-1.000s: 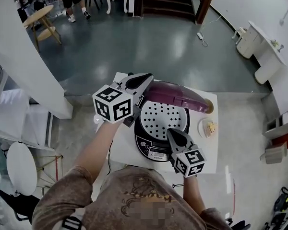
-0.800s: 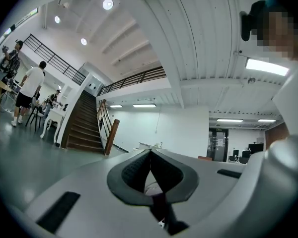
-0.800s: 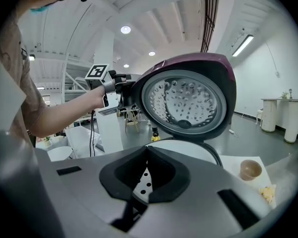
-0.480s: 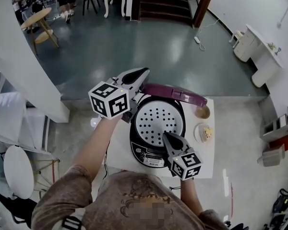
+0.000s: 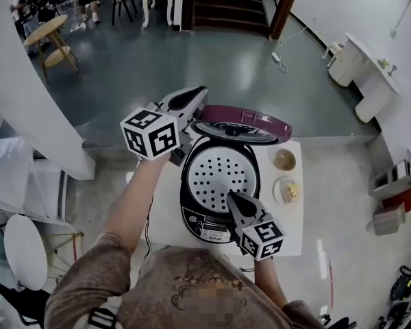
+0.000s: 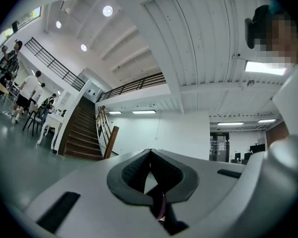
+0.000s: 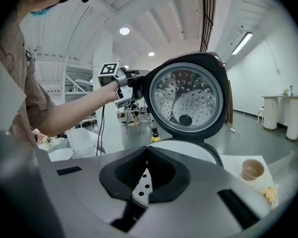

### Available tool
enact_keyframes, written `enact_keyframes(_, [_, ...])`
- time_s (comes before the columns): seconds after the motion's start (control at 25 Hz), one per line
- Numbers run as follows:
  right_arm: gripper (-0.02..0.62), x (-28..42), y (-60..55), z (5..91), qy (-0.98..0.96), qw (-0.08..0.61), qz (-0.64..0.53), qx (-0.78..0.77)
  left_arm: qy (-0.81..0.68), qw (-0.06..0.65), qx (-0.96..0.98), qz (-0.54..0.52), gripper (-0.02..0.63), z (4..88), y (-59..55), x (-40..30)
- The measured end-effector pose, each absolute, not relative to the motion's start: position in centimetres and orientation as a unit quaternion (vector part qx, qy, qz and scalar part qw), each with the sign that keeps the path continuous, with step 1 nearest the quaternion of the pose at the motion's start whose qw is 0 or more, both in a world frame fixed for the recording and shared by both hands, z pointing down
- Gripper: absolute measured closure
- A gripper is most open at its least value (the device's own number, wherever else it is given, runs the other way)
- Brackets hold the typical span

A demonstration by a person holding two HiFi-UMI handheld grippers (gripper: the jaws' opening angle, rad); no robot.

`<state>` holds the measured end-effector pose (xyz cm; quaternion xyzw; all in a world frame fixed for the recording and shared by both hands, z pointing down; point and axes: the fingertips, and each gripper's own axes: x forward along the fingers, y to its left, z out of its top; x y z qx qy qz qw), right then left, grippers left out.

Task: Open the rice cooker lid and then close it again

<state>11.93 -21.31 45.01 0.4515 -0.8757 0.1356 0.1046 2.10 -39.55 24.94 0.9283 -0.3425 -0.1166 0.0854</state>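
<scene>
white table [image 5: 293,214], cooker lid [image 5: 243,123] up — left claw [image 5: 196,97] gripping it

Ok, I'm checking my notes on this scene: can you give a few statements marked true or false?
The lid of the rice cooker stands open. True.
A perforated tray shows inside the rice cooker. True.
The right tongs are at the lid. False: the right tongs are shut, over the cooker's front edge; the left tongs are at the lid.
The small cup stands on the floor. False: the small cup stands on the table, beside the cooker.
</scene>
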Motion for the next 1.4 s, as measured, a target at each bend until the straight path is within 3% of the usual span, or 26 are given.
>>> enact_keyframes(0.96, [0.591, 12.0, -21.5, 45.2, -0.869, 0.112, 0.132, 0.464, -0.344, 0.098, 0.924, -0.132, 0.586, 25.0, -39.1, 0.8])
enact_keyframes(1.4, [0.591, 12.3, -21.5, 45.3, -0.866, 0.104, 0.125, 0.472, -0.331, 0.125, 0.929, -0.11, 0.586, 28.8, -35.8, 1.1])
